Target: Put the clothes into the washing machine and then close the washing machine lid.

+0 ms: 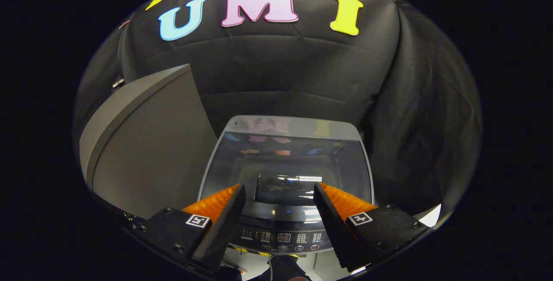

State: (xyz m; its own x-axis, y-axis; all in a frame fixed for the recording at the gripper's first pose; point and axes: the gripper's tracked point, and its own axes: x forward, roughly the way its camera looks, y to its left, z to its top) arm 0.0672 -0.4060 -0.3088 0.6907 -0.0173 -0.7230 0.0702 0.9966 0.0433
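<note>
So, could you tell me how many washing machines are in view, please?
1: the washing machine stands just ahead of the open, empty gripper, lid down, beside a grey cabinet. None seems hidden.

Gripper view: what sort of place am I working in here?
Likely a staged laundry booth. A top-loading washing machine with a glass lid and a control panel sits just ahead of the open gripper; black cloth hangs behind it.
</note>
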